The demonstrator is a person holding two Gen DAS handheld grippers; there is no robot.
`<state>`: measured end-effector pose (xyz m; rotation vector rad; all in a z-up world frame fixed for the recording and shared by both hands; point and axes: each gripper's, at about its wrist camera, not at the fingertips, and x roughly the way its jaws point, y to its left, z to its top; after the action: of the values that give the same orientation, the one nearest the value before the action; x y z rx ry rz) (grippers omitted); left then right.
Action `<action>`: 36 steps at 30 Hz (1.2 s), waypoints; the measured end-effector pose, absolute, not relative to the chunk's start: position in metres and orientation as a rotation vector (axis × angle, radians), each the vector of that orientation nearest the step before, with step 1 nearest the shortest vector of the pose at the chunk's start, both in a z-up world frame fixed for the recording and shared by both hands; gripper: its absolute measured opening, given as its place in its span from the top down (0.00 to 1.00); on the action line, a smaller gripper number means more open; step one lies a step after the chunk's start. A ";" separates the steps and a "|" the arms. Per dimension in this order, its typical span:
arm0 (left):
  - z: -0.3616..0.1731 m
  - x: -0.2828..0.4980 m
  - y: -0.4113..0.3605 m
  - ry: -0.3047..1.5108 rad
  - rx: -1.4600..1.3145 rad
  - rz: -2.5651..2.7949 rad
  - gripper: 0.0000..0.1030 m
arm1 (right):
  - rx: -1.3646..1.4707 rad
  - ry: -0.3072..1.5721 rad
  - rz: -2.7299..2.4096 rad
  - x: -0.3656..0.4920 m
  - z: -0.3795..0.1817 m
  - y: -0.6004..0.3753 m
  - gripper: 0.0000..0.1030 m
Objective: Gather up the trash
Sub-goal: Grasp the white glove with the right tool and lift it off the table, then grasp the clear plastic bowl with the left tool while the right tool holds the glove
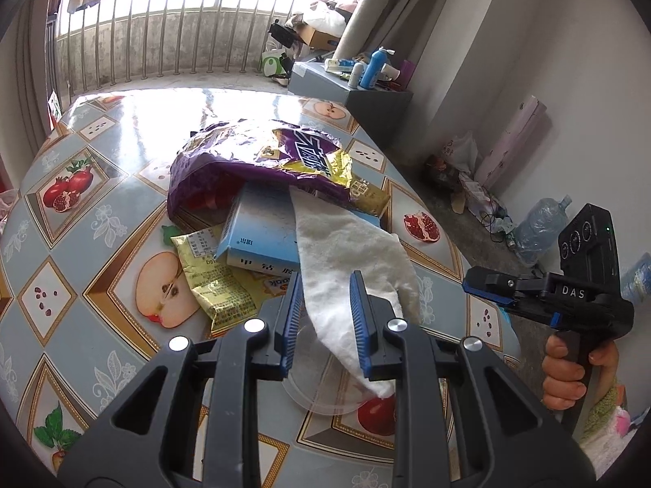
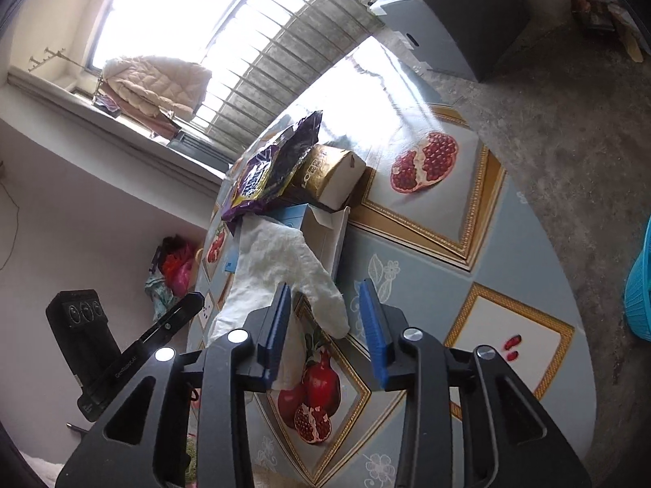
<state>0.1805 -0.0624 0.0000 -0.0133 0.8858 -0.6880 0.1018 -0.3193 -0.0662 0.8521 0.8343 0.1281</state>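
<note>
A pile of trash lies on the fruit-patterned table (image 1: 81, 244): a purple snack bag (image 1: 244, 154), a blue carton (image 1: 260, 236), a yellow wrapper (image 1: 211, 280), a gold box (image 2: 329, 175) and a white paper towel (image 1: 350, 264). A clear plastic lid (image 1: 321, 390) lies under the towel's near end. My left gripper (image 1: 325, 317) is open, with the towel between its fingers. My right gripper (image 2: 327, 317) is open over the towel's (image 2: 285, 268) corner; it also shows in the left wrist view (image 1: 472, 280) at the table's right edge.
A grey cabinet (image 1: 354, 93) with bottles stands beyond the table's far right. A balcony railing (image 1: 162, 40) runs behind. Bags and a water jug (image 1: 537, 232) lie on the floor to the right. A turquoise basket (image 2: 638, 293) stands at the right in the right wrist view.
</note>
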 end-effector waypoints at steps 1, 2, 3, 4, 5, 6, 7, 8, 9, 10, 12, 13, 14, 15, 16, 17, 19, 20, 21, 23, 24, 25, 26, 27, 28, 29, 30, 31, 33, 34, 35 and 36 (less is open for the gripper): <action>-0.002 0.183 -0.064 0.893 -0.016 -0.686 0.79 | 0.842 0.845 0.138 0.111 -0.067 -0.315 0.64; -0.004 0.185 -0.065 0.898 -0.016 -0.684 0.79 | 0.836 0.853 0.147 0.119 -0.068 -0.311 0.64; -0.005 0.187 -0.066 0.901 -0.017 -0.684 0.79 | 0.830 0.856 0.157 0.127 -0.070 -0.309 0.64; -0.007 0.188 -0.066 0.903 -0.018 -0.683 0.79 | 0.820 0.862 0.162 0.135 -0.072 -0.306 0.64; -0.008 0.190 -0.067 0.907 -0.018 -0.682 0.79 | 0.808 0.874 0.161 0.141 -0.073 -0.303 0.64; -0.009 0.192 -0.067 0.909 -0.019 -0.682 0.79 | 0.795 0.887 0.162 0.148 -0.074 -0.301 0.64; -0.009 0.193 -0.068 0.910 -0.022 -0.684 0.79 | 0.784 0.900 0.167 0.154 -0.076 -0.298 0.64; -0.010 0.194 -0.068 0.911 -0.025 -0.685 0.79 | 0.775 0.914 0.175 0.159 -0.078 -0.295 0.64; -0.010 0.195 -0.068 0.911 -0.027 -0.687 0.79 | 0.765 0.927 0.184 0.163 -0.079 -0.292 0.64; -0.011 0.196 -0.068 0.911 -0.028 -0.689 0.79 | 0.752 0.936 0.188 0.166 -0.079 -0.289 0.65; -0.013 0.197 -0.069 0.913 -0.031 -0.694 0.79 | 0.741 0.936 0.202 0.166 -0.077 -0.288 0.74; -0.014 0.196 -0.069 0.915 -0.034 -0.696 0.79 | 0.737 0.935 0.206 0.166 -0.076 -0.288 0.83; -0.015 0.197 -0.070 0.917 -0.037 -0.699 0.79 | 0.734 0.933 0.213 0.166 -0.074 -0.288 0.89; -0.016 0.197 -0.071 0.918 -0.039 -0.702 0.79 | 0.733 0.930 0.219 0.165 -0.073 -0.289 0.91; -0.017 0.197 -0.071 0.920 -0.041 -0.704 0.79 | 0.727 0.925 0.219 0.164 -0.071 -0.289 0.94; -0.017 0.197 -0.071 0.921 -0.042 -0.705 0.79 | 0.716 0.918 0.217 0.163 -0.068 -0.289 0.95; -0.017 0.197 -0.071 0.920 -0.047 -0.707 0.79 | 0.702 0.902 0.221 0.160 -0.062 -0.288 0.96; -0.017 0.197 -0.070 0.917 -0.048 -0.707 0.79 | 0.698 0.891 0.225 0.158 -0.057 -0.287 0.96; -0.016 0.197 -0.069 0.913 -0.051 -0.706 0.79 | 0.696 0.879 0.229 0.156 -0.053 -0.287 0.96; -0.012 0.196 -0.065 0.903 -0.059 -0.703 0.79 | 0.700 0.844 0.252 0.151 -0.041 -0.287 0.96; -0.010 0.196 -0.063 0.896 -0.063 -0.701 0.79 | 0.709 0.823 0.270 0.148 -0.035 -0.288 0.96; -0.008 0.195 -0.060 0.889 -0.065 -0.699 0.79 | 0.721 0.801 0.290 0.145 -0.028 -0.289 0.96; -0.005 0.194 -0.058 0.882 -0.067 -0.697 0.79 | 0.728 0.777 0.309 0.142 -0.020 -0.290 0.96; -0.003 0.193 -0.056 0.875 -0.068 -0.696 0.79 | 0.729 0.751 0.323 0.137 -0.012 -0.291 0.96; 0.000 0.192 -0.054 0.868 -0.069 -0.695 0.79 | 0.727 0.726 0.331 0.132 -0.003 -0.293 0.97; 0.002 0.191 -0.053 0.862 -0.067 -0.695 0.79 | 0.725 0.701 0.340 0.126 0.005 -0.295 0.97; 0.004 0.189 -0.052 0.857 -0.064 -0.696 0.79 | 0.724 0.678 0.345 0.120 0.012 -0.297 0.97; 0.005 0.187 -0.051 0.852 -0.061 -0.698 0.79 | 0.726 0.660 0.347 0.113 0.019 -0.301 0.97; 0.008 0.183 -0.050 0.844 -0.056 -0.705 0.79 | 0.735 0.633 0.345 0.097 0.028 -0.308 0.97; 0.009 0.181 -0.051 0.841 -0.052 -0.711 0.79 | 0.741 0.625 0.343 0.089 0.031 -0.312 0.97; 0.010 0.179 -0.051 0.841 -0.046 -0.718 0.79 | 0.750 0.619 0.342 0.081 0.033 -0.316 0.97; 0.010 0.177 -0.052 0.843 -0.042 -0.728 0.78 | 0.757 0.616 0.338 0.074 0.033 -0.319 0.97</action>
<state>0.1772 -0.0515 0.0099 -0.0420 0.8426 -0.7280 0.0735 -0.3192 0.0330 0.7575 0.6160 0.3380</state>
